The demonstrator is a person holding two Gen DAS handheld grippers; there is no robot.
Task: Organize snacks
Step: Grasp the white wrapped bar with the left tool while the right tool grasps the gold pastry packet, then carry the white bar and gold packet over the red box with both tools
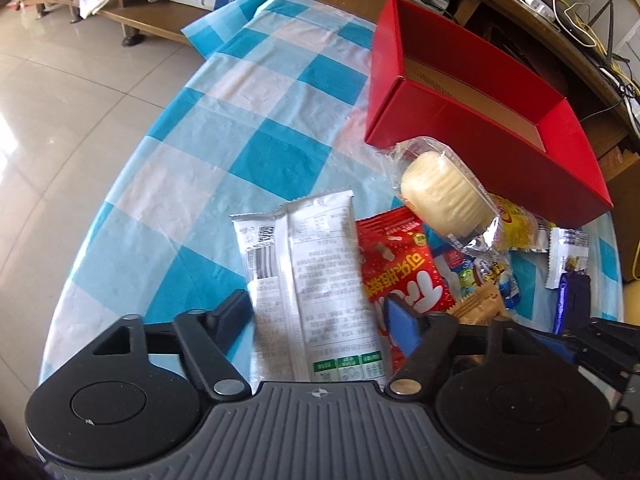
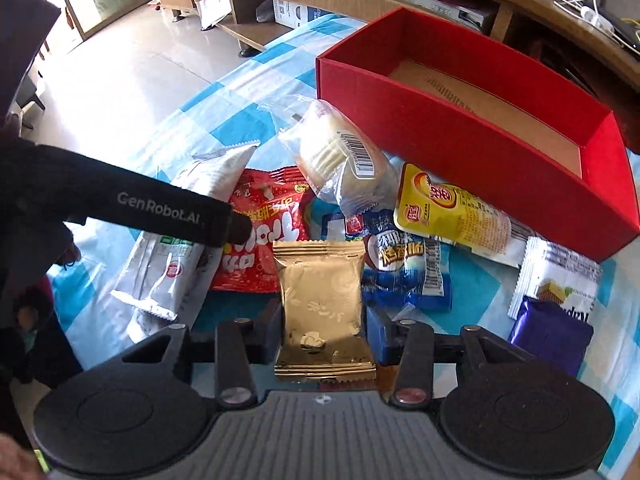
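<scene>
right gripper (image 2: 325, 330): black two-finger tool, jaws drawn in on the small gold foil sachet (image 2: 323, 304); both pads look pressed to its side edges, so clamped on it.
gold sachet: lies flat on the blue-and-white checked tablecloth (image 2: 472, 288), at the near edge of the snack pile, crimped ends pointing away and toward the camera.
left gripper (image 1: 320, 316): jaws part way apart, straddling the long white printed wrapper (image 1: 308, 280); left pad at its edge, right pad over the red crinkly packet (image 1: 396, 268); real pinch cannot be told.
neighbours: clear-wrapped pale round cake (image 2: 340, 152), yellow sausage pack (image 2: 452, 216), blue-white sausage pack (image 2: 404, 264), purple foil bar (image 2: 552, 332), all near, none under the gold sachet.
target: open red cardboard box (image 2: 500, 168), empty, brown floor showing, at the far side of the pile.
do it well: lift straight up before travelling, foil is slippery and thin so keep the squeeze firm; clear the near red wall, release low inside a corner.
risk: left tool's handle crosses the pile, route the right hand right of it.
</scene>
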